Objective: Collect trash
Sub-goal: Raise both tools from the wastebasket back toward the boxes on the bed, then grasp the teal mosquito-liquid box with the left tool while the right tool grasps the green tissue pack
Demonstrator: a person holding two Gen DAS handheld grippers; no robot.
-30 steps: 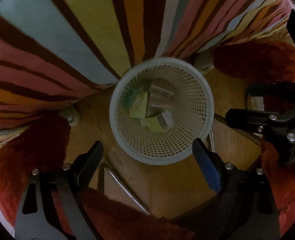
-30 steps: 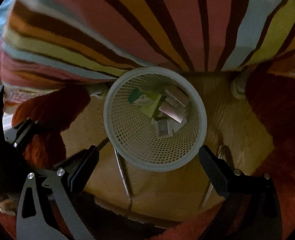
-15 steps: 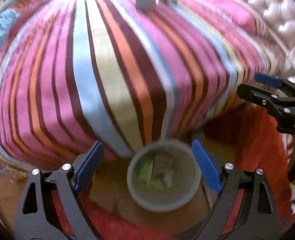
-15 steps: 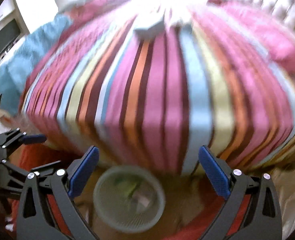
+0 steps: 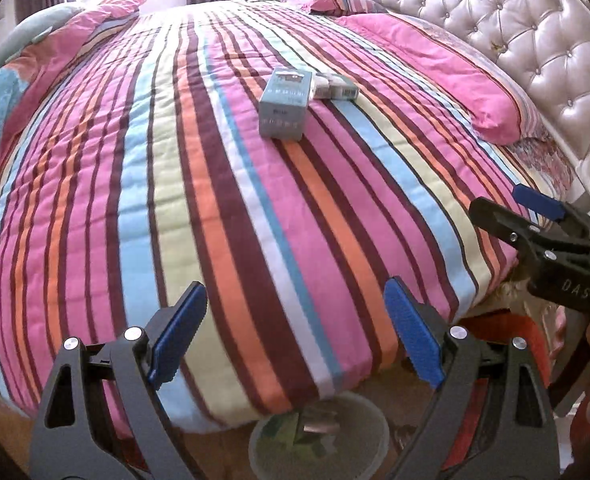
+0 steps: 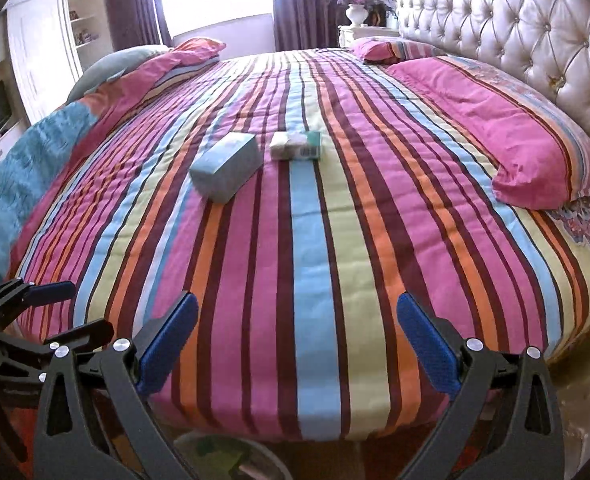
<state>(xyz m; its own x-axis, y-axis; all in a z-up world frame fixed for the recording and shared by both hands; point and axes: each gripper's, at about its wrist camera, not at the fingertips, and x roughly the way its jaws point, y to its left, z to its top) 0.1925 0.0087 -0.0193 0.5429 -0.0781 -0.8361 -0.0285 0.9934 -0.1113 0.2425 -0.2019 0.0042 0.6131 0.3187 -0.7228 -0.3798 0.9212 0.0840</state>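
A grey-blue carton [image 5: 285, 105] and two smaller packets [image 5: 335, 87] are lying mid-bed, touching; the white mesh wastebasket [image 5: 319, 436] is standing below, holding scraps.

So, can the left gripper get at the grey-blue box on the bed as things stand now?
Probably yes. The left gripper has its jaws open and empty, and only bare striped bedspread lies between it and the grey-blue box. It still needs a forward reach.

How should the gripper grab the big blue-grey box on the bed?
Grip the big blue-grey box across its two long side faces, near the middle, coming down from above. It lies flat on the striped bedspread, with its narrow end towards the cameras, and looks narrower than the open right gripper. Mind the smaller boxes beside it.
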